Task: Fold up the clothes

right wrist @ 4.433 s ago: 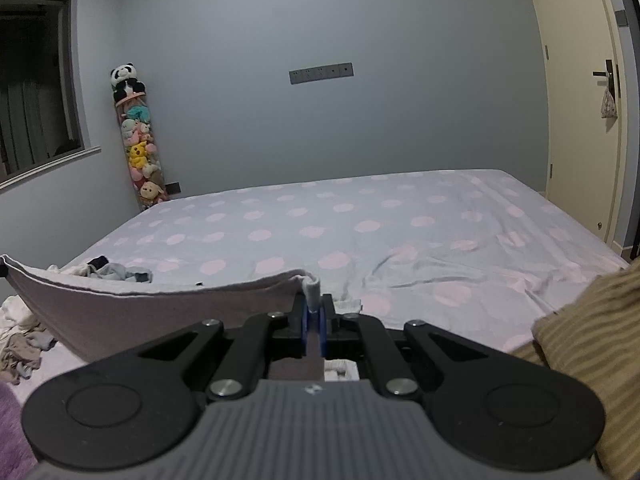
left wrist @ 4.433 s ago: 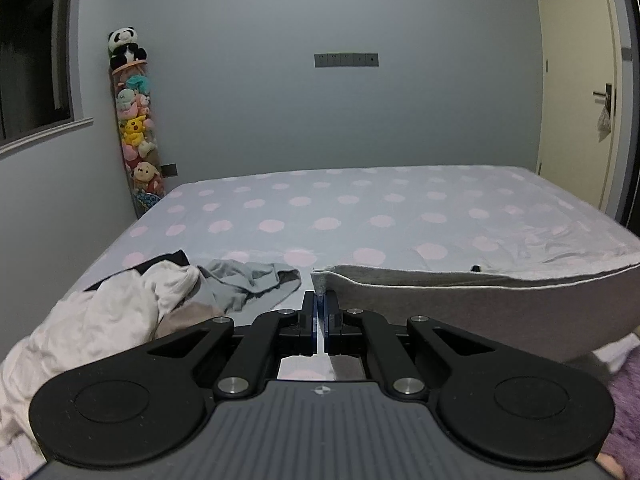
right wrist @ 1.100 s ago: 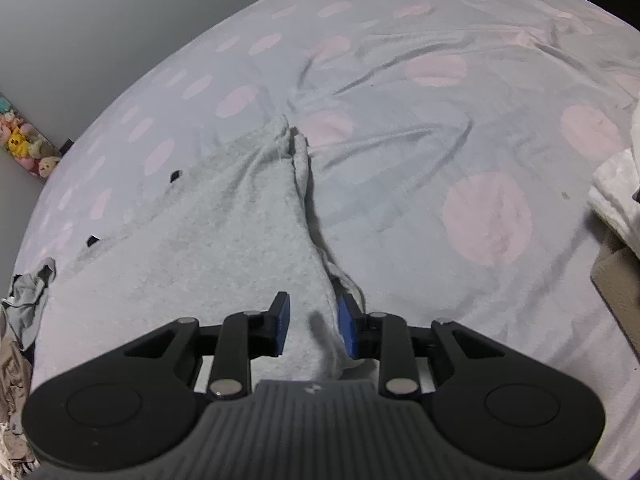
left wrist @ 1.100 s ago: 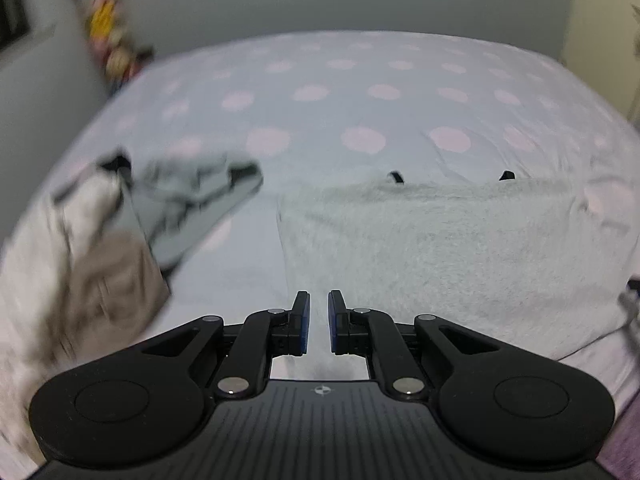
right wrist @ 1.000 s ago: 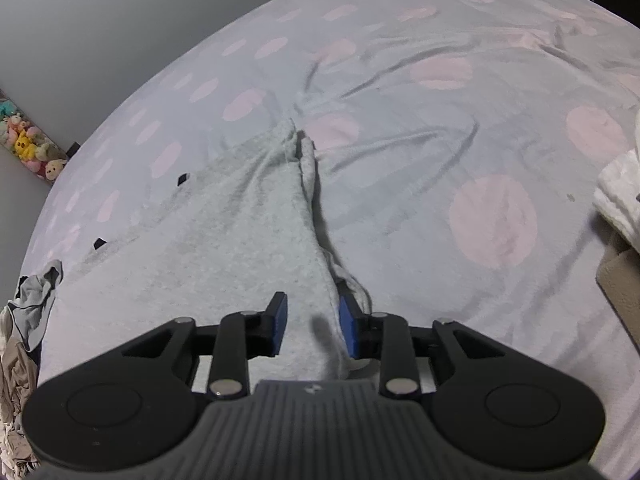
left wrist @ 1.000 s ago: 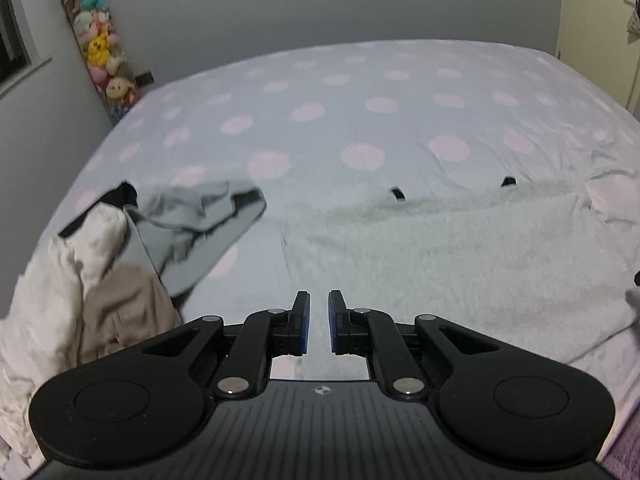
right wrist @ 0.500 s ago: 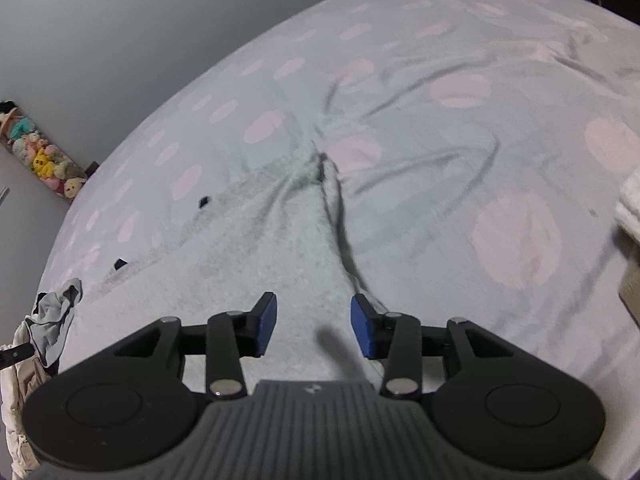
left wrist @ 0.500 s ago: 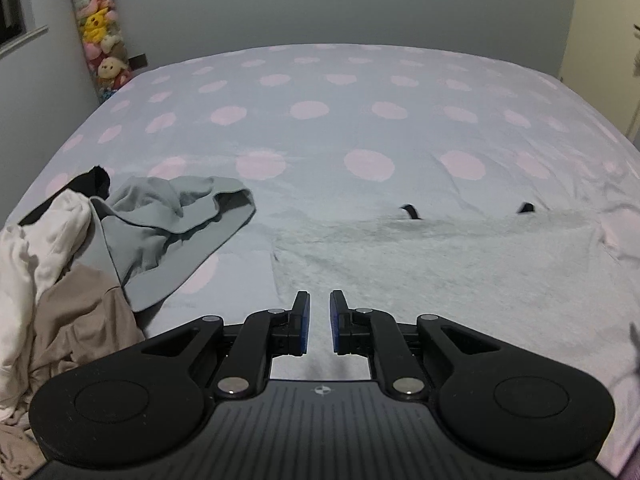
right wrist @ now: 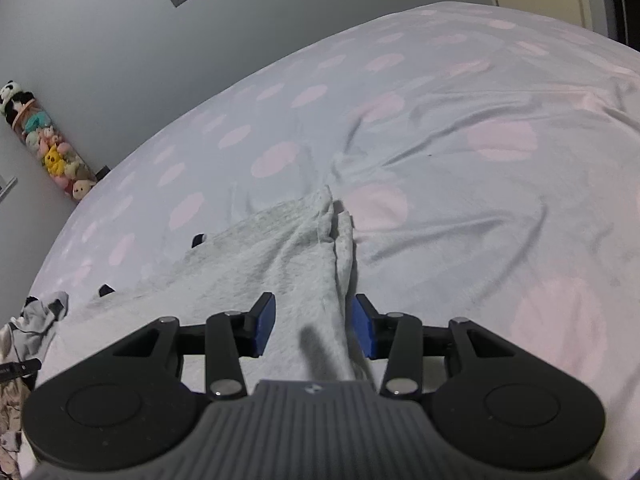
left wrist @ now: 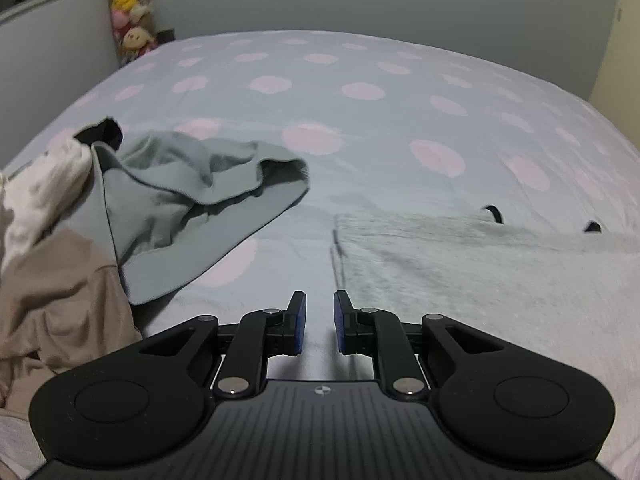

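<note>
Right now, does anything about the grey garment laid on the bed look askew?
Yes. The grey garment's right edge is bunched into ridged folds instead of lying flat, just ahead of the open right gripper.

A garment (left wrist: 480, 280) lies flat on the bed (left wrist: 360, 128); a clothes pile (left wrist: 120, 208) sits to its left.

Brightness: dim, cool, even indoor light in both views.
Shadows: a soft dark smear on the grey garment (right wrist: 280, 264) just ahead of the right gripper (right wrist: 315, 322).
Glare: faint sheen on the gripper's metal rivets.
Blur: left view smeared ahead of the left gripper (left wrist: 319, 322).
Distortion: the bed (left wrist: 360, 92) bulges, walls curve at the edges.
</note>
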Demonstrator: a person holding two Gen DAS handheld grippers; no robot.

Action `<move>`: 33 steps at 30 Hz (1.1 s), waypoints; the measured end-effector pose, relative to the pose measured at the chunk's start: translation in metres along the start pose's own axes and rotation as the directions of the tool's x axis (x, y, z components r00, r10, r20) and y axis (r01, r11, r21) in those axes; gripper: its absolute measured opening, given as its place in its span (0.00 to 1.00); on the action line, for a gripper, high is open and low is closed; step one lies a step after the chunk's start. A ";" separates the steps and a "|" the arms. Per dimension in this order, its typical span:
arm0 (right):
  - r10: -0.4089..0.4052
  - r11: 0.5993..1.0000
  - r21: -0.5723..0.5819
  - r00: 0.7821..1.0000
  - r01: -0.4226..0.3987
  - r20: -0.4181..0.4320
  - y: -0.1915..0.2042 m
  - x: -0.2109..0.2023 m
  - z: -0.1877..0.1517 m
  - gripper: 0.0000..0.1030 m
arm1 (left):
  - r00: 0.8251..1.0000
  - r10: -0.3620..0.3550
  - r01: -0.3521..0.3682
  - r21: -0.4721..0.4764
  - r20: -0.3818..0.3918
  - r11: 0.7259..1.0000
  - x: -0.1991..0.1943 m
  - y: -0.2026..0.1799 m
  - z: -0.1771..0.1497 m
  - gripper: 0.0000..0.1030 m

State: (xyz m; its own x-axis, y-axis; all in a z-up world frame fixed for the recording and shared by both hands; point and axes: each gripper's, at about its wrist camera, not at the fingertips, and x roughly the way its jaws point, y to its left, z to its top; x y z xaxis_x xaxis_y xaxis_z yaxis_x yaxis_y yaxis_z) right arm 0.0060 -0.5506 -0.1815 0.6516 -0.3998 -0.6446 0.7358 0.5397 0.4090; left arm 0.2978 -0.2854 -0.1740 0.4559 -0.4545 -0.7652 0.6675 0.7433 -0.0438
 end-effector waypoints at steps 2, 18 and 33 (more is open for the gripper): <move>-0.007 1.000 -0.005 1.000 0.007 0.000 -0.002 0.009 0.002 0.45 | 1.000 -0.005 0.005 0.003 0.004 1.000 0.003 0.000 -0.001 0.13; 0.017 1.000 -0.008 0.999 -0.017 -0.034 0.002 0.028 -0.001 0.10 | 0.999 -0.040 0.040 0.006 -0.001 0.999 0.009 -0.005 0.000 0.13; 0.248 0.967 -0.048 0.968 -0.249 -0.030 0.164 -0.027 0.020 0.08 | 0.990 -0.120 0.123 -0.032 0.071 0.992 -0.024 0.006 0.009 0.50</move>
State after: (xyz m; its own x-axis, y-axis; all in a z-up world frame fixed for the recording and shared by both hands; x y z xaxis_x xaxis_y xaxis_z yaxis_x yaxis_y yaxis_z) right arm 0.1130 -0.4665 -0.0841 0.8080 -0.2312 -0.5419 0.5403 0.6575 0.5252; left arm 0.2960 -0.2743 -0.1499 0.4126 -0.5743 -0.7070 0.6992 0.6972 -0.1582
